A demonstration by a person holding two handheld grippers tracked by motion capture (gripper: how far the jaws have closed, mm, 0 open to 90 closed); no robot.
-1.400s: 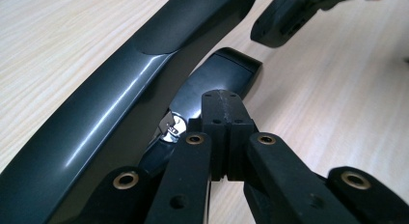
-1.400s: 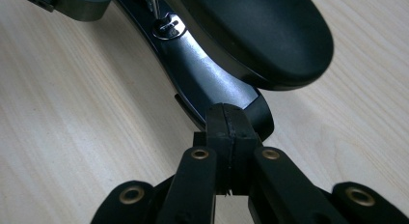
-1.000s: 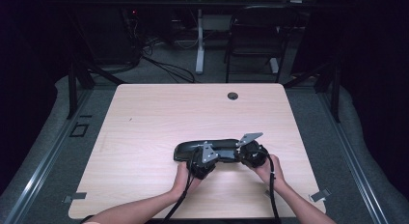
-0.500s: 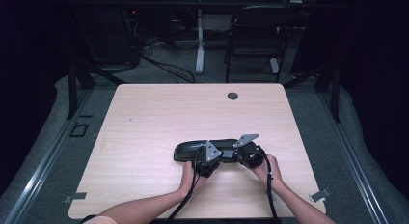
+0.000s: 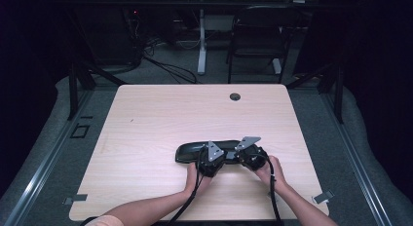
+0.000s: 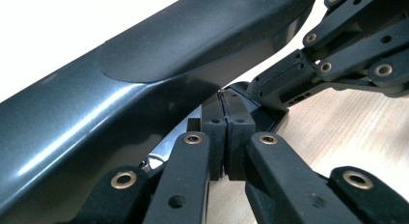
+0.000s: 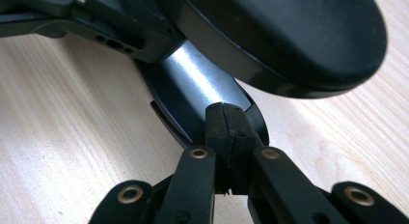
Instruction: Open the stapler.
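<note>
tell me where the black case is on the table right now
In the high view the black case lies on the table toward its near edge, right of centre, just beyond the left gripper and right gripper.

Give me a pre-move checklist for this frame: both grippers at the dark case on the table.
1. Left gripper jaws closed: ok, pads meet at the edge under the case.
2. Right gripper jaws closed: ok, pads pressed together at the case's lower shell.
3. What each gripper pinches: cannot tell, the pads hide it.
4. Case fully on the table: ok.
5. Grippers apart: ok, but the right gripper's linkage sits close in the left gripper view.
6. Lid latched: cannot tell.
</note>
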